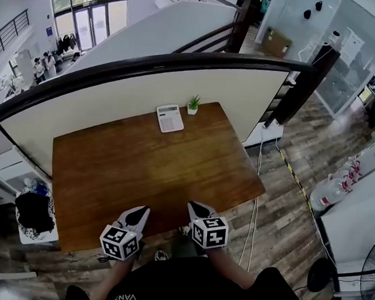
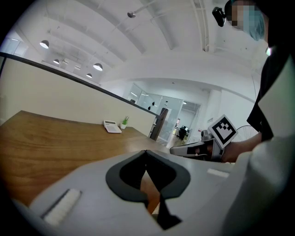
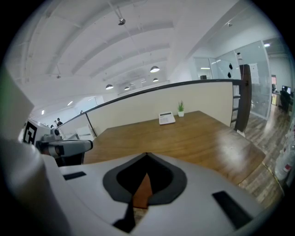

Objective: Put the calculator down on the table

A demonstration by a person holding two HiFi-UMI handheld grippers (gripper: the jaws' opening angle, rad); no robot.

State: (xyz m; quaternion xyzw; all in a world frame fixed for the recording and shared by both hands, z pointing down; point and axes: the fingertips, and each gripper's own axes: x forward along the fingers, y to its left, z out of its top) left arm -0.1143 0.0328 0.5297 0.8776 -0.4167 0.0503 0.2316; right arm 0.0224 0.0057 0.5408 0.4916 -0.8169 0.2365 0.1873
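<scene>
A white calculator (image 1: 170, 119) lies flat at the far edge of the brown wooden table (image 1: 126, 173); it also shows small in the distance as the calculator (image 2: 111, 126) and the calculator (image 3: 166, 118). Both grippers hang at the table's near edge, far from it. My left gripper (image 1: 142, 212) is shut, its jaws meeting with nothing between them. My right gripper (image 1: 195, 209) is shut and empty too. From the left gripper view the right gripper (image 2: 179, 150) shows at the side; from the right gripper view the left gripper (image 3: 87, 144) shows at the left.
A small potted plant (image 1: 193, 105) stands just right of the calculator. A curved half-height wall with a dark rail (image 1: 150, 60) runs behind the table. A white bin with a black bag (image 1: 35, 214) stands left of the table; a cable (image 1: 258, 186) runs down the floor on the right.
</scene>
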